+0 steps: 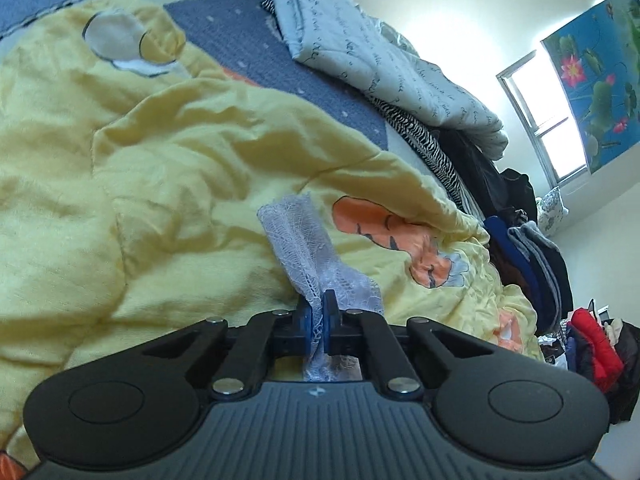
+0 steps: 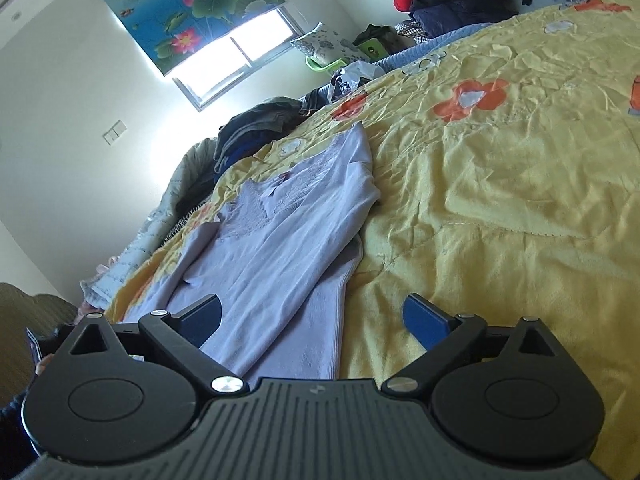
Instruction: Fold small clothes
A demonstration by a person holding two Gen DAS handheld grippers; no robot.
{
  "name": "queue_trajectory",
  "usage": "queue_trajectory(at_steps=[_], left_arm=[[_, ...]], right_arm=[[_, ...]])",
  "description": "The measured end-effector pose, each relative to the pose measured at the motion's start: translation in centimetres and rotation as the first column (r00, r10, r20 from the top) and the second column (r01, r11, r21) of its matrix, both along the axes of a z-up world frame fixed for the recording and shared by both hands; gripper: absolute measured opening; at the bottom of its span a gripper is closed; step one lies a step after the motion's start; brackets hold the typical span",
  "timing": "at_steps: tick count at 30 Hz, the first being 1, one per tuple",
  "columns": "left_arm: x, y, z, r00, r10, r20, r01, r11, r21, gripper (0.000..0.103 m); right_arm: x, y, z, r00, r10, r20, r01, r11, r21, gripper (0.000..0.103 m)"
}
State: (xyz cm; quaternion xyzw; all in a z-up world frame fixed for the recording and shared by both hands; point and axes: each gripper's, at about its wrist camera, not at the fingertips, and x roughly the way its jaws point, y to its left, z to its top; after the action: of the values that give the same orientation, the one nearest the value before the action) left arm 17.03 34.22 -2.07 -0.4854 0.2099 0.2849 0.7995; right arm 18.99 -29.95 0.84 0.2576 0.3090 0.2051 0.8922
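Our left gripper point(image 1: 319, 312) was pinched tight on a strip of white lace point(image 1: 298, 232) running toward eleven o'clock over the yellow quilt point(image 1: 120, 200). Our right gripper point(image 2: 314, 316) stood wide and empty, its jaws astride the hem of the lavender top point(image 2: 280, 232), which stretched toward twelve o'clock. We judged the next fold needed a clean grip on that hem, lifted evenly.

Left gripper point(image 1: 319, 312) is clamped tight, blue pads pinching a strip of lavender lace point(image 1: 304, 236) just above the yellow quilt point(image 1: 160, 160), tilted downward. Right gripper point(image 2: 312, 320) is spread wide, angled down low over that quilt, one finger over the lavender top point(image 2: 280, 240), nothing gripped.
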Motion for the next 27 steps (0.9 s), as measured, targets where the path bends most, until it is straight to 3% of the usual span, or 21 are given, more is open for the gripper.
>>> queue_trajectory(at_steps=[3, 6, 8, 10, 11, 13, 15, 17, 18, 19, 20, 23, 25, 27], left_arm=[[-0.2, -1.1, 1.8, 0.999, -0.011, 0.034, 0.01, 0.999, 0.031, 0.003], [-0.3, -4.3, 5.2, 0.986, -0.117, 0.115, 0.104, 0.988, 0.114, 0.003], [-0.4, -8.3, 8.2, 0.943, -0.282, 0.174, 0.243, 0.945, 0.218, 0.003], [-0.7, -13.1, 10.4, 0.851, -0.487, 0.196, 0.408, 0.849, 0.336, 0.003], [-1.0, -15.0, 10.8, 0.809, -0.551, 0.204, 0.461, 0.811, 0.361, 0.003], [-1.1, -19.2, 11.0, 0.699, -0.692, 0.179, 0.601, 0.705, 0.377, 0.003], [-0.7, -23.3, 10.2, 0.544, -0.833, 0.101, 0.756, 0.539, 0.371, 0.003], [-0.9, -27.0, 8.8, 0.409, -0.912, 0.037, 0.851, 0.396, 0.346, 0.003], [-0.9, -28.7, 7.9, 0.334, -0.942, -0.017, 0.889, 0.31, 0.337, 0.004], [-0.9, -30.0, 7.1, 0.289, -0.954, -0.077, 0.914, 0.252, 0.317, 0.006], [-0.9, -31.1, 6.3, 0.268, -0.953, -0.139, 0.934, 0.222, 0.279, 0.008], [-0.7, -31.6, 4.6, 0.227, -0.955, -0.19, 0.967, 0.197, 0.161, 0.018], [-1.5, -30.8, 4.6, 0.23, -0.959, -0.169, 0.966, 0.203, 0.16, 0.025], [-2.3, -30.0, 5.1, 0.247, -0.959, -0.136, 0.959, 0.223, 0.175, 0.047]], right_arm=[[0.0, -0.1, 0.0, 1.0, 0.0, -0.001, 0.0, 1.0, 0.012, 0.097], [0.0, -0.3, -0.1, 1.0, 0.001, -0.002, -0.001, 1.0, 0.024, 0.098], [0.0, -0.3, -0.1, 1.0, 0.001, -0.003, -0.001, 1.0, 0.03, 0.098], [0.0, -0.3, -0.1, 1.0, 0.001, -0.002, -0.001, 1.0, 0.028, 0.098], [0.0, -0.3, -0.1, 1.0, 0.001, -0.002, -0.001, 1.0, 0.028, 0.098], [0.0, -0.3, -0.1, 1.0, 0.001, -0.003, -0.001, 1.0, 0.03, 0.098], [0.0, -0.4, -0.2, 1.0, 0.003, -0.003, -0.003, 0.999, 0.034, 0.098], [0.0, -0.5, -0.2, 1.0, 0.006, -0.002, -0.006, 0.999, 0.038, 0.099], [0.0, -0.5, -0.2, 1.0, 0.008, -0.001, -0.008, 0.999, 0.04, 0.099], [-0.1, -0.5, -0.2, 1.0, 0.011, 0.001, -0.011, 0.999, 0.04, 0.099], [-0.1, -0.5, -0.2, 1.0, 0.014, 0.001, -0.014, 0.999, 0.041, 0.099], [-0.1, -0.5, -0.2, 1.0, 0.022, 0.003, -0.022, 0.999, 0.041, 0.1], [-0.1, -0.4, -0.2, 1.0, 0.025, 0.003, -0.025, 0.999, 0.04, 0.1], [0.1, -0.4, -0.1, 1.0, 0.031, -0.002, -0.031, 0.999, 0.036, 0.099]])
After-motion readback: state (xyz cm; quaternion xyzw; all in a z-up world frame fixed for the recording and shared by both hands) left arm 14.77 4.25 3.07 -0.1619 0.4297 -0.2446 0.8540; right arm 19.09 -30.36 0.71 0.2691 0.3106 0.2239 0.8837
